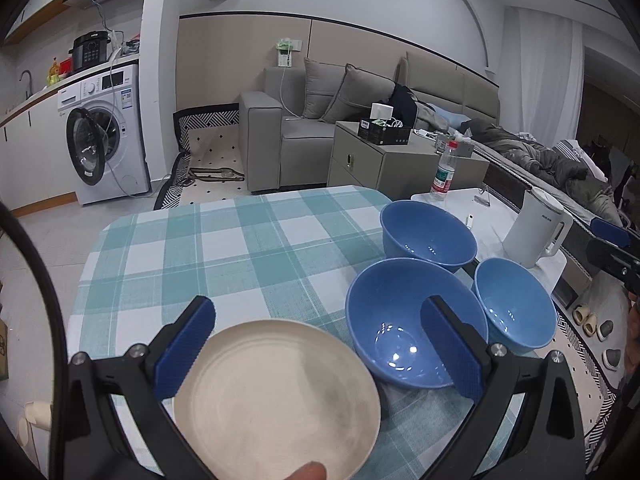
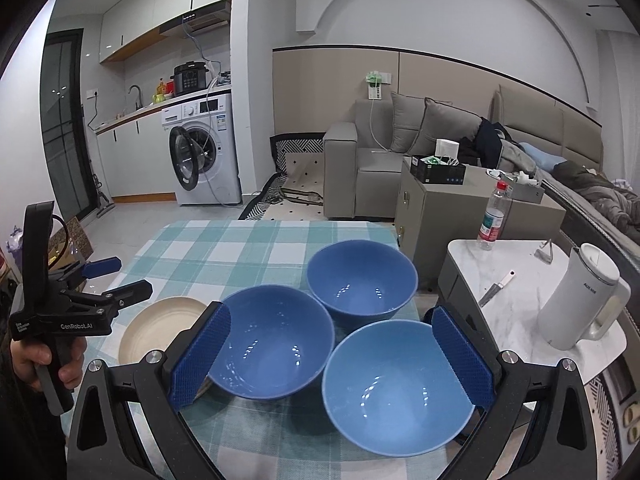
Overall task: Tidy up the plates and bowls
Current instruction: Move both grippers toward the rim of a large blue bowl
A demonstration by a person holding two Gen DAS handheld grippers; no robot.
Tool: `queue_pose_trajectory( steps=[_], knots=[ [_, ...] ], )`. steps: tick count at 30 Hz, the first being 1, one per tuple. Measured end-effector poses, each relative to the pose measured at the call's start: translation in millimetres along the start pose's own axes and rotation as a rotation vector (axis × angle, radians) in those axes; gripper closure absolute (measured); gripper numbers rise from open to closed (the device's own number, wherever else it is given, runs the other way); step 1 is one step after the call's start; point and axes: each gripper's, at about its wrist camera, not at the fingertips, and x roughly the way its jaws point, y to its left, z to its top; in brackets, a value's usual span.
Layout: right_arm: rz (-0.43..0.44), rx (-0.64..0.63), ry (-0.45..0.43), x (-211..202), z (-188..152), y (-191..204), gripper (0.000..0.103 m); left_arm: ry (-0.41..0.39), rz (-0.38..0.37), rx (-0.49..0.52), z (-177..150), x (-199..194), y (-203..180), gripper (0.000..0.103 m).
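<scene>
1. Your left hand-held gripper (image 1: pixel 320 344) is spread wide over the cream plate (image 1: pixel 276 392) on the checked bench (image 1: pixel 200 240), gripping nothing.
2. Your right hand-held gripper (image 2: pixel 332 356) gapes wide above the nearest blue bowl (image 2: pixel 396 392).
3. Three blue bowls cluster just right of the plate.

**Occlusions and Cut-Off Regions**

In the left wrist view, the cream plate (image 1: pixel 276 396) runs off the bottom edge, and the left finger (image 1: pixel 184 344) covers its left rim. The right finger (image 1: pixel 452 348) hides part of the near blue bowl (image 1: pixel 400 320).

In the right wrist view, the left finger (image 2: pixel 202 356) covers the near rim of the plate (image 2: pixel 160 328) and the left edge of the middle bowl (image 2: pixel 276 340). The nearest bowl (image 2: pixel 396 384) hides its own base. The label text on the bottle (image 2: pixel 494 216) beyond the right finger is too small to read.
</scene>
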Motion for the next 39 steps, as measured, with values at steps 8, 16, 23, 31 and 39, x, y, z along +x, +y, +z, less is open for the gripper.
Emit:
queue_pose_trajectory(
  steps=[8, 16, 23, 31, 39],
  knots=[
    [-0.021, 0.017, 0.01, 11.5, 5.5, -23.0, 0.001, 0.013, -0.017, 0.026, 22.0, 24.3, -17.9, 0.0],
    [-0.033, 0.019, 0.033, 35.6, 13.9, -43.0, 0.001, 0.038, -0.03, 0.045, 37.3, 53.5, -36.2, 0.0],
    [-0.027, 0.066, 0.065, 63.3, 19.4, -62.9, 0.001, 0.067, -0.05, 0.022, 48.0, 79.2, -40.4, 0.0],
    [-0.046, 0.097, 0.108, 100.1, 23.3, -77.6, 0.001, 0.083, -0.044, 0.022, 58.5, 105.9, -40.8, 0.0],
    [-0.054, 0.095, 0.152, 126.4, 24.3, -81.8, 0.001, 0.128, -0.036, 0.02, 67.7, 136.5, -43.3, 0.0]
  ],
)
